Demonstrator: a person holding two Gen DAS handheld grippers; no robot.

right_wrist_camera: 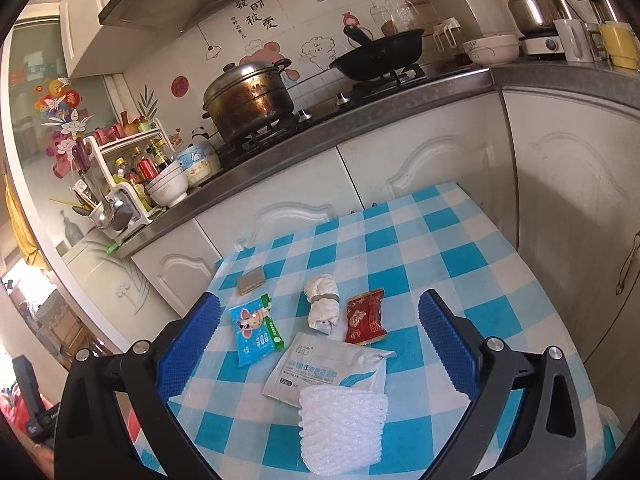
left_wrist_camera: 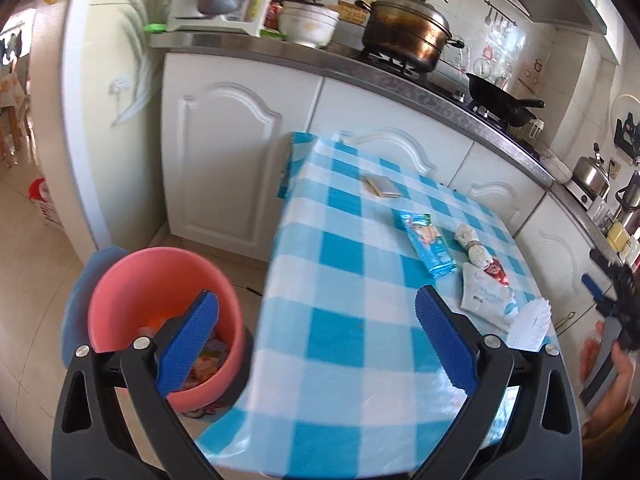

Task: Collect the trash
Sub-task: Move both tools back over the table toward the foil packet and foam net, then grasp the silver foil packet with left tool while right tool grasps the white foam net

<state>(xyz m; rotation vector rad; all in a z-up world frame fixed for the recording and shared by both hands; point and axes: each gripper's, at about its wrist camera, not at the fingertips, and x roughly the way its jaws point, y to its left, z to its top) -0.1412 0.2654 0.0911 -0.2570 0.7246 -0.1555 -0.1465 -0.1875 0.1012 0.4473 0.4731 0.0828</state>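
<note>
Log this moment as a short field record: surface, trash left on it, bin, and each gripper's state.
surface: table with blue-and-white checked cloth
trash on table: white foam net sleeve; grey-white flat pouch; red candy wrapper; white wad bound with a band; blue cartoon wrapper; small tan flat packet
bin: pink plastic bucket on the floor beside the table, wrappers already inside
left gripper: open, empty
right gripper: open, empty, above the trash
</note>
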